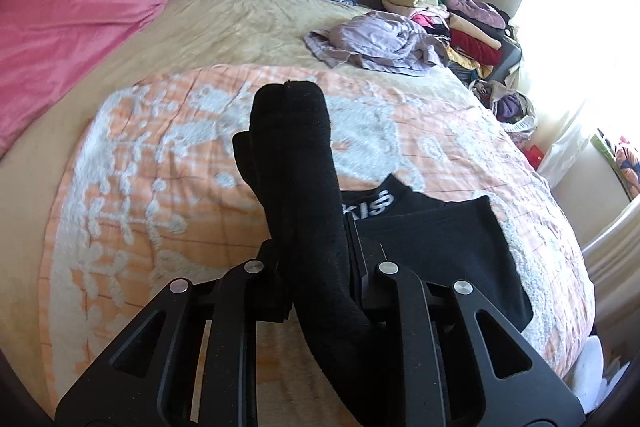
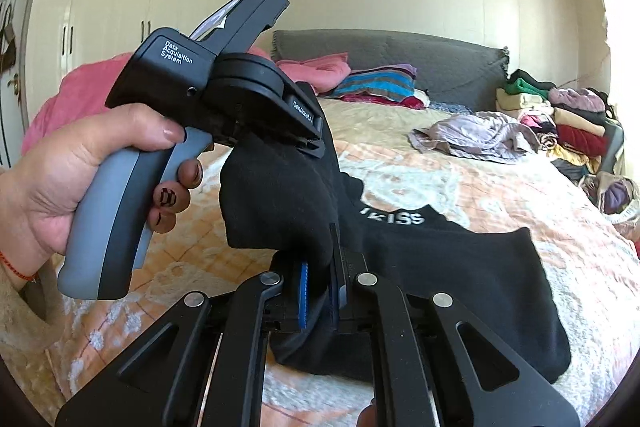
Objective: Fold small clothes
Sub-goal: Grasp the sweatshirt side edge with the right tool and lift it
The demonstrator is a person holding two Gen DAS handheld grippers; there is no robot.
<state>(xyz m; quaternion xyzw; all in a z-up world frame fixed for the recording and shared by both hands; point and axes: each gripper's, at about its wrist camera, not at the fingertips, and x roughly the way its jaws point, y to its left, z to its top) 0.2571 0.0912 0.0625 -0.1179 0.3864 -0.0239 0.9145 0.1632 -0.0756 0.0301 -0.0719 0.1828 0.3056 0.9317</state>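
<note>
Your left tool (image 1: 316, 267) is clenched on the black garment (image 1: 296, 163), and a rolled fold of it stands up straight ahead of the tips, so the cloth hides the pads and you cannot see where they bite. In the right wrist view the same tool (image 2: 310, 143) sits up and to the left of yours, gripped by your left hand (image 2: 80, 167), its tips buried in the bunched cloth. Your right tool (image 2: 320, 291) is also clamped on the garment (image 2: 460, 275); only a blue pad (image 2: 303, 291) shows at the left jaw, the other is covered. Between the two tools the cloth is lifted off the bed; to the right of both it trails down and lies flat on the orange and white quilt (image 1: 160, 187). White lettering (image 2: 394, 217) on the waistband is partly folded under and reads only in part. Ahead and right of the tools lies a crumpled lilac garment (image 1: 376, 43), and beyond it a stack of clothes (image 1: 452, 15) cut off by window glare. Far ahead left is a pink blanket (image 1: 72, 39), partly outside the view.
</note>
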